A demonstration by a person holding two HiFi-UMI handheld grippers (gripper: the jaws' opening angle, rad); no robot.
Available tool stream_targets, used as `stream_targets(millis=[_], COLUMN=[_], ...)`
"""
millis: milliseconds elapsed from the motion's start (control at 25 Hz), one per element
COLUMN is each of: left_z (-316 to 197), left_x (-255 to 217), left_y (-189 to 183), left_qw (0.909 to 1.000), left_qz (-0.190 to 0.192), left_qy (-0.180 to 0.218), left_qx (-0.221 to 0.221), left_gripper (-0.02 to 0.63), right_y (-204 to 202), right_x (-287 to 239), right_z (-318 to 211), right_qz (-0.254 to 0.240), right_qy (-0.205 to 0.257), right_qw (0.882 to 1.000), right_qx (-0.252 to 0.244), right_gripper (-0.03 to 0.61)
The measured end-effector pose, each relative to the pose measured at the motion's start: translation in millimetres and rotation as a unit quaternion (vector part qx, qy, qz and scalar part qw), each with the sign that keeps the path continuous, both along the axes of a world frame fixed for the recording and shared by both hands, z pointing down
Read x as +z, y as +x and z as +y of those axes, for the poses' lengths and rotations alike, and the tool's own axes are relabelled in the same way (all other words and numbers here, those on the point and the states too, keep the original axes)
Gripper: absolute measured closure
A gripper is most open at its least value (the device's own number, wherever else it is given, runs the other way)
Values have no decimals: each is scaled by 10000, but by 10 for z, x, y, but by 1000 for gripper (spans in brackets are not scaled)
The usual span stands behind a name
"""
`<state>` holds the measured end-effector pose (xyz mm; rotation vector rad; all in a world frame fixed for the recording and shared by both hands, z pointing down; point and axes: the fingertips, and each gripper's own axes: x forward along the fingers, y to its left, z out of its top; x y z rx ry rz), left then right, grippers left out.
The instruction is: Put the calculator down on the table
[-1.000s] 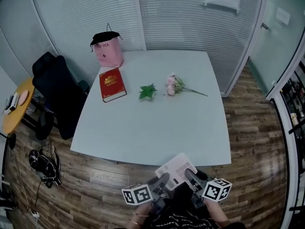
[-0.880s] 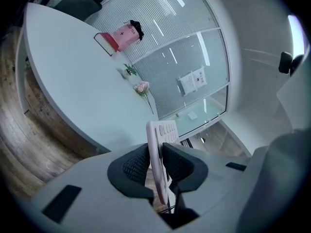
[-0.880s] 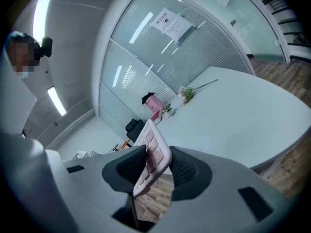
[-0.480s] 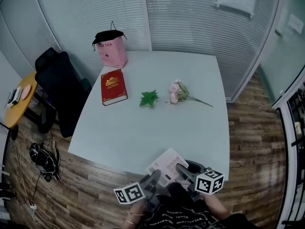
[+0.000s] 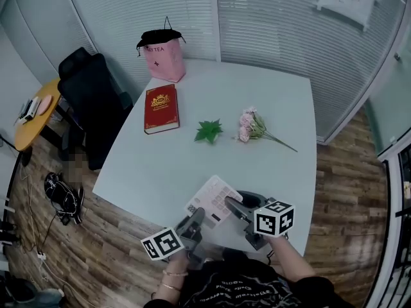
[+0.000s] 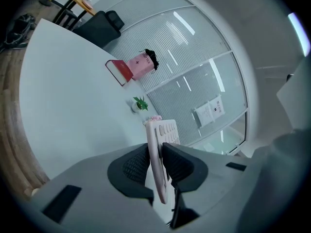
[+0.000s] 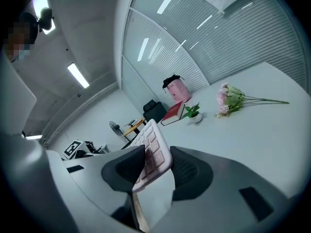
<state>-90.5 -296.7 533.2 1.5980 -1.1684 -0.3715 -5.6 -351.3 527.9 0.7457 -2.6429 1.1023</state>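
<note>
Over the near edge of the counter (image 5: 186, 159), we held the calculator (image 5: 210, 199), left tongs (image 5: 194, 221) and right tongs (image 5: 236, 206) both clamped on it.

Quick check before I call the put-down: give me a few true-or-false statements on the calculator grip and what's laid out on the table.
1. The left gripper and the right gripper both clamp the calculator. True.
2. In the head view, the red book, the green leaf and the flowers lie in a row on the table, left to right. True.
3. The calculator lies flat on the table with both grippers clear of it. False: it is held tilted between both grippers' jaws, over the table's near edge.
4. The pink bag stands at the far left corner, beyond the book. True.
5. The book lies open. False: it is closed, cover up.
</note>
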Motion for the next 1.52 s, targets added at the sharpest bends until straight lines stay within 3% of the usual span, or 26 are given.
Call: stream_targets(millis=[320,600,800,1120,1320,1520], left_z=[-464,-755,-937,-1167,-1267,-1364], left_x=[27,189,399,689,964,1195], left_y=[-357,-726,-987,-1347,-1463,-1551], left_qw=[9979,9956,9938,9906,9895,9849], left_qz=[-255,-216,-27,-36,-130,103], left_qy=[1,-279,-588,-1038,-1301,-1601], left_qx=[-604,-867,-944,-893,-617,-645], left_gripper=[517,517,517,518,523,523], right_y=[-397,-786,-1060,-1407,-1474,-1551], right_x=[63,267,479,814,1151,1355], right_z=[-545,-872,-1090,-1336,-1392,-1502], right_qz=[-67,92,426,832,1091,1491], right_qy=[-192,-581,-720,-917,-1246,-1258], right_qw=[9990,9966,9944,9905,9856,9804], right_qx=[-408,-568,-648,-598,-331,-263], right_gripper=[407,403,399,385,374,370])
